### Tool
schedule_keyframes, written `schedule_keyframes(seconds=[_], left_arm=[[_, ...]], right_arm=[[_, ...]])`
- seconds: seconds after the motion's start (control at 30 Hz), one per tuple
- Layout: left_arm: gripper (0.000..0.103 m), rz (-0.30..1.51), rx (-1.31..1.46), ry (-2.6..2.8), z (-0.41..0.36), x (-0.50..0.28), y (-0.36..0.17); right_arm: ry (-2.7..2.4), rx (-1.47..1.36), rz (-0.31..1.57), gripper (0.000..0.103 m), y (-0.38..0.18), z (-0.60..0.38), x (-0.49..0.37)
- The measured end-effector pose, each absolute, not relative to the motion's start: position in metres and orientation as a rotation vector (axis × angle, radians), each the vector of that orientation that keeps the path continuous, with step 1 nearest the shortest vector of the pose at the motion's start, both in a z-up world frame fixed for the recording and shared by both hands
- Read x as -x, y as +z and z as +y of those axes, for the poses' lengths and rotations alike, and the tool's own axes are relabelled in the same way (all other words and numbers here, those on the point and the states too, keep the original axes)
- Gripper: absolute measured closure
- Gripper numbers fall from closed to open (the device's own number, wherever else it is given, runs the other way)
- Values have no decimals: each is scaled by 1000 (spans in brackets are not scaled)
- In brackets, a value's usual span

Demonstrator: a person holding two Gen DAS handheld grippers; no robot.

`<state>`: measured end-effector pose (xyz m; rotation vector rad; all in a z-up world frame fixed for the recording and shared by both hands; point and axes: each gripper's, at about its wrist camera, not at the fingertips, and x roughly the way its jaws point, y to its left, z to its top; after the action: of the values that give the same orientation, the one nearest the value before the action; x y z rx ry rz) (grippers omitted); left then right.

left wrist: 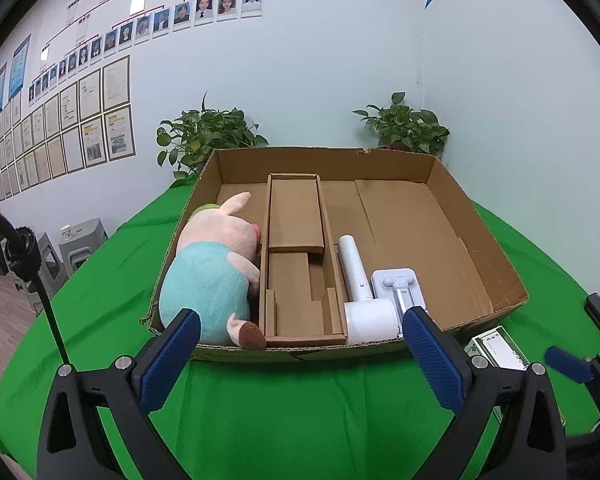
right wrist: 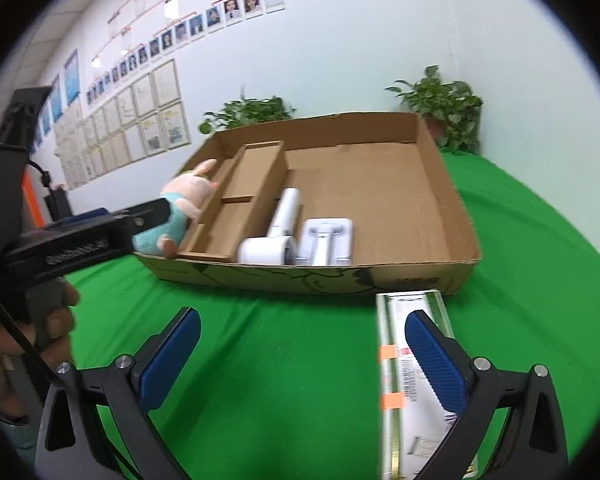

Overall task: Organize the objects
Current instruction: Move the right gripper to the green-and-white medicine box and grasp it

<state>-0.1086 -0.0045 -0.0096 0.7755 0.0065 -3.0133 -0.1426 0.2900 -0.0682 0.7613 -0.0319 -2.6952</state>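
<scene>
Cardboard box (left wrist: 480,240) w/ plush pig (left wrist: 212,276), white dryer (left wrist: 360,292), stand (left wrist: 396,284), both claws open, empty

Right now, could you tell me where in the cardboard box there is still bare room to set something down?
The widest bare floor of the box lies between the hair dryer and the right wall. The insert in the middle is empty too. The left end is crowded by the plush pig; the white stand fills the near middle.

white box (right wrist: 414,380) blurred, perhaps cut off
</scene>
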Motion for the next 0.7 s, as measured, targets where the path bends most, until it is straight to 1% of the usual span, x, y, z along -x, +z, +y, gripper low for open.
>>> schedule_keyframes(seconds=[0.03,0.07,0.1,0.13,0.17,0.2,0.23,0.27,0.3,0.33,0.37,0.4,0.43,0.47,0.57,0.7], left_arm=[[1,7,-763,-3018,-5,108,-9],[8,7,-757,-3022,-5,109,-9],[36,4,-752,-3027,-5,109,-9],[60,-9,-760,-3038,-4,110,-10],[103,-51,-806,-3048,-1,113,-12],[102,-92,-828,-3052,3,114,-14],[102,-117,-818,-3064,6,113,-14],[102,-114,-797,-3072,7,112,-14],[96,-90,-787,-3083,7,111,-14],[85,-65,-793,-3081,6,112,-13],[41,-54,-799,-3071,6,113,-13],[0,-38,-796,-3061,5,114,-13],[2,-10,-769,-3059,3,113,-13],[1,23,-759,-3069,1,114,-14],[1,46,-868,-3091,1,124,-20],[1,60,-931,-3102,5,130,-32]], right_arm=[[-2705,-777,-18,40,-69,290,144],[-2730,-793,-1,60,-70,290,145],[-2748,-802,10,69,-70,290,146],[-2750,-804,13,77,-71,291,146],[-2743,-800,11,77,-71,291,146],[-2726,-790,5,77,-71,292,145],[-2709,-774,-2,70,-70,293,144],[-2701,-770,1,40,-70,294,143],[-2699,-769,1,19,-70,294,142],[-2709,-754,0,1,-70,295,141],[-2712,-752,3,1,-70,296,141],[-2704,-769,0,1,-72,297,143],[-2679,-804,-16,1,-74,299,147],[-2659,-831,-37,1,-77,302,150],[-2672,-876,-38,1,-85,312,153],[-2670,-972,-16,1,-100,326,154]])
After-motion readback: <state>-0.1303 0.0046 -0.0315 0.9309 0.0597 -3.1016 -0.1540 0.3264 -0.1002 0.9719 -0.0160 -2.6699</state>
